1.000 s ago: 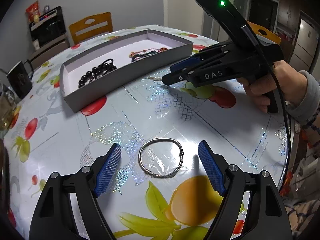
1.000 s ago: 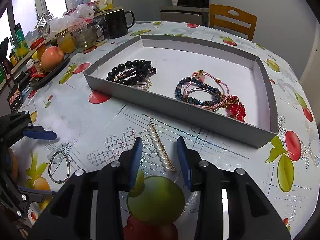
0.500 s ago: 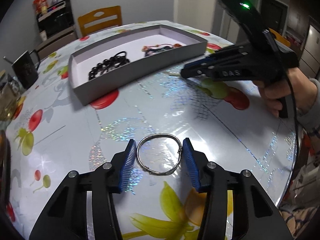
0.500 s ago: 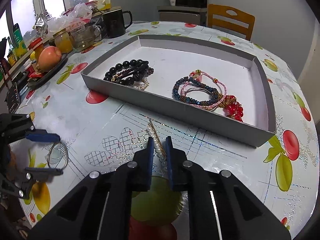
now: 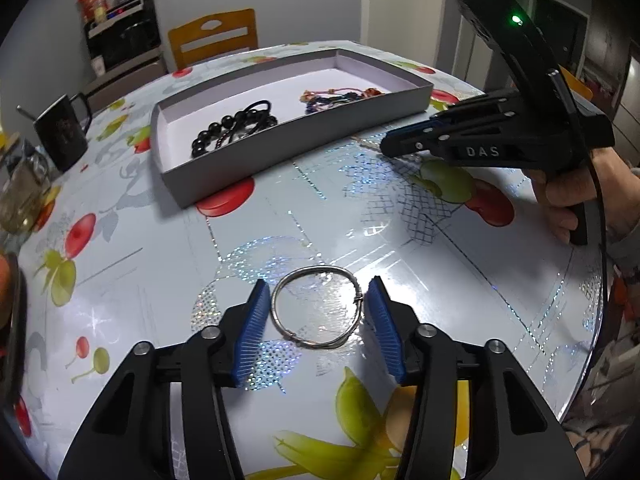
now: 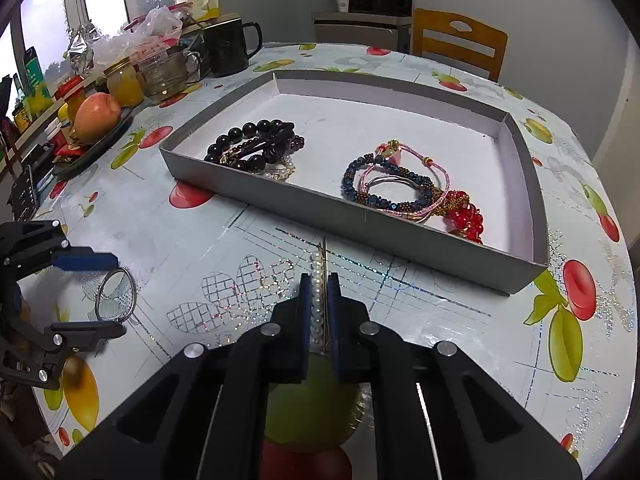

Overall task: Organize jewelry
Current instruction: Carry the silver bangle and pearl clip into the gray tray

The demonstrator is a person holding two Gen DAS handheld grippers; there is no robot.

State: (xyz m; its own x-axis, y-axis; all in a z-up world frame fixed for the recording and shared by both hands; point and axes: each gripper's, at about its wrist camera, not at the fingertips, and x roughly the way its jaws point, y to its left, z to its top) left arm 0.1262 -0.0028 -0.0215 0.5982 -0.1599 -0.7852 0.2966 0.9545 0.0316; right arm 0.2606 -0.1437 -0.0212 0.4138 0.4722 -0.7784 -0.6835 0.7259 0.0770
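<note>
A silver bangle (image 5: 318, 307) lies flat on the fruit-print tablecloth, and my left gripper (image 5: 318, 304) has its blue pads against both sides of it; it also shows in the right wrist view (image 6: 116, 295). My right gripper (image 6: 319, 293) is shut on a pearl hair clip (image 6: 317, 280) that lies on the table just before the grey tray (image 6: 320, 210). The tray (image 5: 288, 140) holds black bead bracelets (image 6: 252, 146) on the left and blue, pink and red bracelets (image 6: 404, 188) on the right.
A black mug (image 6: 230, 50), glass jars (image 6: 120, 82), a glass cup (image 6: 166, 74) and a plate with an apple (image 6: 98, 114) crowd the table's far left. A wooden chair (image 6: 460, 46) stands behind the table. The table edge (image 5: 592, 344) curves at the right.
My left gripper closed from wide open onto the bangle. My right gripper closed onto the pearl hair clip.
</note>
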